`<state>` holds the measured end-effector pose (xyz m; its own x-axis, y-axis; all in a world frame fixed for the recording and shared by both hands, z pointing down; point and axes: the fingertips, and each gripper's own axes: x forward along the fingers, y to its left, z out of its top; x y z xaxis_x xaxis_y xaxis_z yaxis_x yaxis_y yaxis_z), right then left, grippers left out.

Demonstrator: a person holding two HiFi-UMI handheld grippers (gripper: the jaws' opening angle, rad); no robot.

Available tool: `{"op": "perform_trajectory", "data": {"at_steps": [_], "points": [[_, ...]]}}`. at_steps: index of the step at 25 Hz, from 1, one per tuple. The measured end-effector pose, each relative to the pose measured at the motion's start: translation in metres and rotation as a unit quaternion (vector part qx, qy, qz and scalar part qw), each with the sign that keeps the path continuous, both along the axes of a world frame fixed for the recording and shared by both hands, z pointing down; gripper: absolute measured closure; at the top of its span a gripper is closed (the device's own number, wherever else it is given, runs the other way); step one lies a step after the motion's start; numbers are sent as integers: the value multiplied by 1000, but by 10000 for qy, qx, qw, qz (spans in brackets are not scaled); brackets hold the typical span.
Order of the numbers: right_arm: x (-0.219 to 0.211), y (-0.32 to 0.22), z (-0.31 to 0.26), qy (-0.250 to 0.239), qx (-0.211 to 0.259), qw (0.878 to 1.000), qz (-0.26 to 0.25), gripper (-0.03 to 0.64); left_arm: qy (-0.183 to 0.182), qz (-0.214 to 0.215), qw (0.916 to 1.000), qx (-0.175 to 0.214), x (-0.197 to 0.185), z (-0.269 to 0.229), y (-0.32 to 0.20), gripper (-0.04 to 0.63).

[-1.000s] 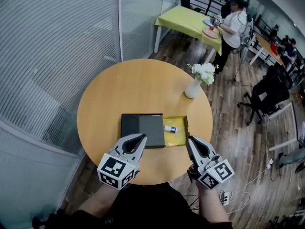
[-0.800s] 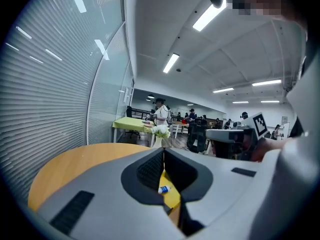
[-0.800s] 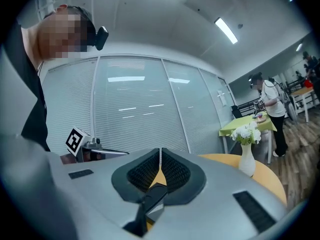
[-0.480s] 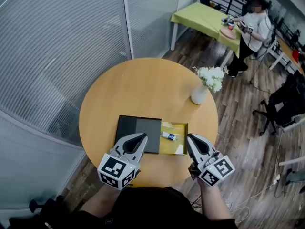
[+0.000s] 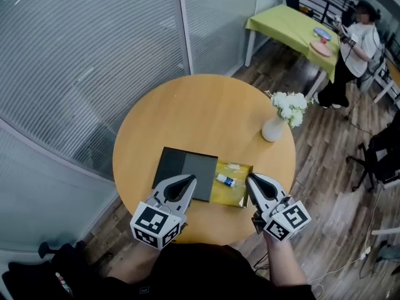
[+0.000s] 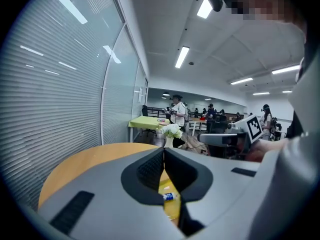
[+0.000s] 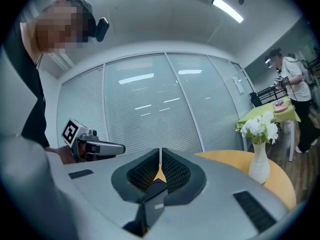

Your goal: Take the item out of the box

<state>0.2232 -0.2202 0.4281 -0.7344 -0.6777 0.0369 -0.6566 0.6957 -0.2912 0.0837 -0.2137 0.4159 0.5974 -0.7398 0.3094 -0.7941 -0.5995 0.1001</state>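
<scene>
Down on the round wooden surface [image 5: 200,114] sits an open box [image 5: 236,196] with a yellow inside, near the edge closest to the person. Its black lid [image 5: 184,167] lies flat just to the left, touching the box's side.

A small white tube [image 5: 225,180] lies on its side on the yellow floor of the box, in the left half. Its long axis runs across the box from left to right, tilted slightly toward the near edge at its right end. The blue end points right, toward the right gripper, and the white end points toward the lid.

The left gripper [image 5: 187,181] hovers over the near right corner of the lid, its fingers clenched with nothing between them. Its own view shows the tips meeting, with the tube [image 6: 169,197] and yellow floor visible through the gap lower down.

The right gripper [image 5: 253,181] sits at the box's near right corner, fingers likewise clenched and empty. In its view a dark corner of the box [image 7: 152,196] shows just beneath the pads; whether it touches them cannot be told.

A white vase [image 5: 273,129] holding white flowers [image 5: 289,104] stands upright at the surface's far right, well apart from the box.
</scene>
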Motion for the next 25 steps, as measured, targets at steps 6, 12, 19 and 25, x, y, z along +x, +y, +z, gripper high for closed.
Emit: {"op": "perform_trajectory", "data": {"at_steps": [6,12,19,25], "points": [[-21,-8,6,349,-60,9993,-134,577,113,-57,9999,2,-20,3,-4,581],[-45,-18,28,977,-262,9943,-333,577,277,-118,9995,-56,-44,14,-8,581],[-65,-27,63,1817,-419,9800,-691,570,398,-225,9986,-253,-61,33,-14,581],[-80,-33,103,2627,-528,9565,-1156,493,418,-313,9978,-401,-68,45,-16,581]]}}
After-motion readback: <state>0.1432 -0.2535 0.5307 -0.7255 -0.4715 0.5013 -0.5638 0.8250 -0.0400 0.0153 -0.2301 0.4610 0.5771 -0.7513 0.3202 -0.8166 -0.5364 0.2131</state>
